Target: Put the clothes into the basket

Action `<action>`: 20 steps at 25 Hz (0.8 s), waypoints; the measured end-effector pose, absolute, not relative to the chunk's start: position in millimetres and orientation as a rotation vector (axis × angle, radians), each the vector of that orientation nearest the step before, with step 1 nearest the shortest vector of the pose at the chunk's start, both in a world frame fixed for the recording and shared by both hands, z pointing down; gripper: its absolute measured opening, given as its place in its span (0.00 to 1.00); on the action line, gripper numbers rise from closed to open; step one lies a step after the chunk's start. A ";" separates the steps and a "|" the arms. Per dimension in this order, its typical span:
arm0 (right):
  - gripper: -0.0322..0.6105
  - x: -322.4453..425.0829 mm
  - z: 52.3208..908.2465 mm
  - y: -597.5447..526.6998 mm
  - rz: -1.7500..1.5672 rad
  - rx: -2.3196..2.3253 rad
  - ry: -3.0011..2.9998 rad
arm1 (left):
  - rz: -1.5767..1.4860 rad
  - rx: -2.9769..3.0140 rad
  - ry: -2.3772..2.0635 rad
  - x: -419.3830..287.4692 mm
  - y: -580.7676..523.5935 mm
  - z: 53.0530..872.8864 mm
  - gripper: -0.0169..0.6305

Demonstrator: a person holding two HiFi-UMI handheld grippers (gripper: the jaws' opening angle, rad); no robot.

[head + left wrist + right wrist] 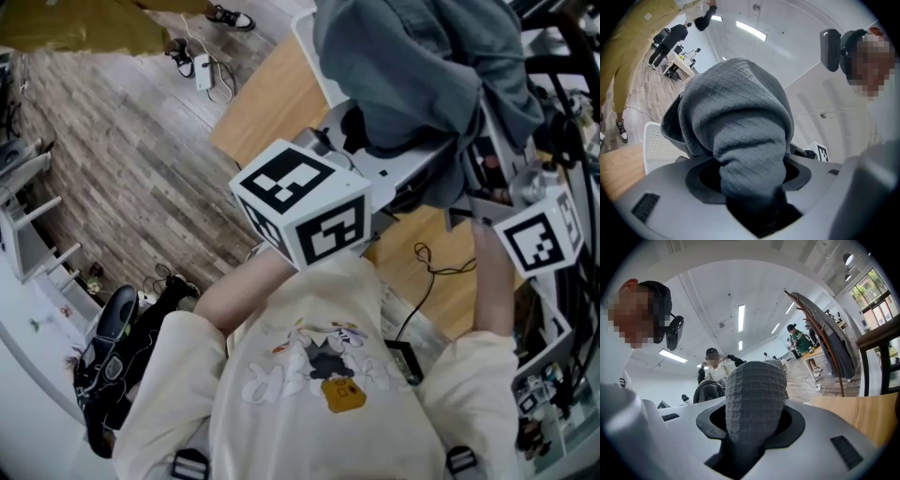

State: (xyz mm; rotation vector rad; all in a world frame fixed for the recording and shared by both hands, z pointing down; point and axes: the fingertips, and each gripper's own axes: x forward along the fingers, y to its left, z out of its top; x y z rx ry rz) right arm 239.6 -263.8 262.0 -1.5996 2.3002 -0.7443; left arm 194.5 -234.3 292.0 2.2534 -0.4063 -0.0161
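Observation:
A grey waffle-knit garment [422,66] is held up above the wooden table [272,94], draped over both grippers. In the left gripper view a thick bunch of the garment [740,122] fills the gap between the jaws, and my left gripper [751,187] is shut on it. My right gripper [749,427] is shut on another fold of the same grey garment [752,394]. The cloth hides the fingertips of both grippers. A white perforated basket [658,146] stands low at the left, beyond the cloth.
A coat rack hung with dark clothes [829,333] stands at the right. People stand in the background [801,341] and a person in khaki [628,56] is at the left. A black cable [431,258] lies on the table. A black office chair [112,347] is on the floor.

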 end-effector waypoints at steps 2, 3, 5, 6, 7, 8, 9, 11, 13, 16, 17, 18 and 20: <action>0.32 240.7 271.4 -269.3 -0.756 -1.595 2.306 | -0.002 2.250 -0.431 195.2 -239.4 301.1 0.48; 0.32 240.9 275.8 -271.8 -0.759 -1.594 2.311 | 0.004 2.248 -0.442 195.2 -241.6 305.5 0.48; 0.32 241.0 285.0 -275.7 -0.764 -1.594 2.325 | 0.014 2.240 -0.464 195.3 -244.8 314.8 0.48; 0.32 241.1 290.3 -277.3 -0.769 -1.592 2.333 | 0.019 2.233 -0.474 195.5 -246.0 320.1 0.48; 0.32 241.6 295.9 -279.0 -0.777 -1.588 2.340 | 0.025 2.226 -0.485 196.0 -247.2 325.8 0.48; 0.32 242.5 301.8 -280.9 -0.788 -1.583 2.345 | 0.033 2.218 -0.496 197.1 -248.7 331.6 0.48; 0.32 244.0 307.7 -282.7 -0.802 -1.579 2.347 | 0.043 2.211 -0.505 198.5 -250.0 337.3 0.48; 0.32 247.1 318.7 -285.6 -0.828 -1.574 2.348 | 0.068 2.194 -0.521 201.1 -252.0 347.8 0.48; 0.32 248.6 328.3 -288.4 -0.842 -1.575 2.352 | 0.088 2.181 -0.538 202.0 -254.2 357.2 0.49; 0.32 249.4 340.5 -293.0 -0.863 -1.580 2.367 | 0.110 2.157 -0.563 202.3 -257.7 369.4 0.49; 0.32 250.0 344.1 -294.0 -0.873 -1.582 2.372 | 0.122 2.145 -0.573 202.7 -258.3 373.1 0.49; 0.32 251.1 347.8 -294.9 -0.883 -1.584 2.376 | 0.136 2.132 -0.585 203.4 -258.7 376.8 0.49; 0.32 254.2 355.1 -296.3 -0.897 -1.592 2.389 | 0.166 2.108 -0.610 205.3 -259.2 384.0 0.49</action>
